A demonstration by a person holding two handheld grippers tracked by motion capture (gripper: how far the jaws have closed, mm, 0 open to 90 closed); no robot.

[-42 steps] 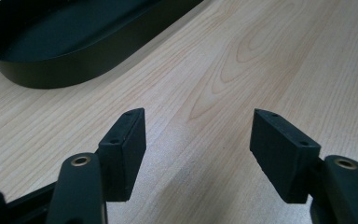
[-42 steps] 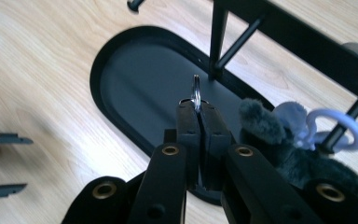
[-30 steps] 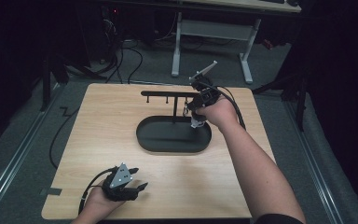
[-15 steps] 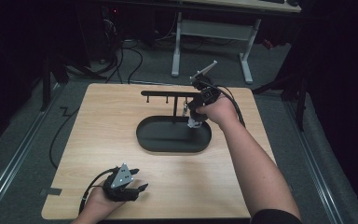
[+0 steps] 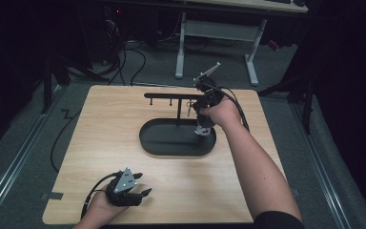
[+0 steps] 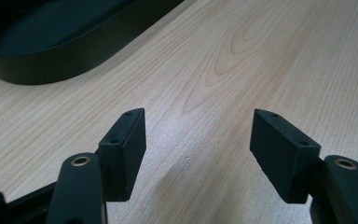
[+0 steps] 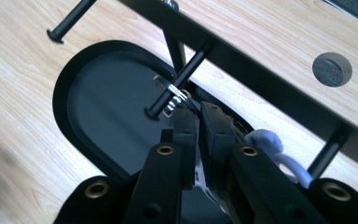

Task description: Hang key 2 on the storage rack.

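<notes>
Right tongs (image 7: pixel 199 122), frame centre, clenched on a silver metal keyring (image 7: pixel 175 99) at a black rack peg (image 7: pixel 175 86); left tongs (image 6: pixel 198 154) released over the pale wooden surface (image 6: pixel 242 56)

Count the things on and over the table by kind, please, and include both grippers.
Grippers: 2, left gripper and right gripper
Black peg stand with oval tray base: 1
Key ring with white charm: 1
Wooden table: 1
Total: 5

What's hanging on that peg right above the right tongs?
A silver key ring is looped over the black peg, above the oval tray. The right tongs pinch something below it; their jaws cover what.
</notes>
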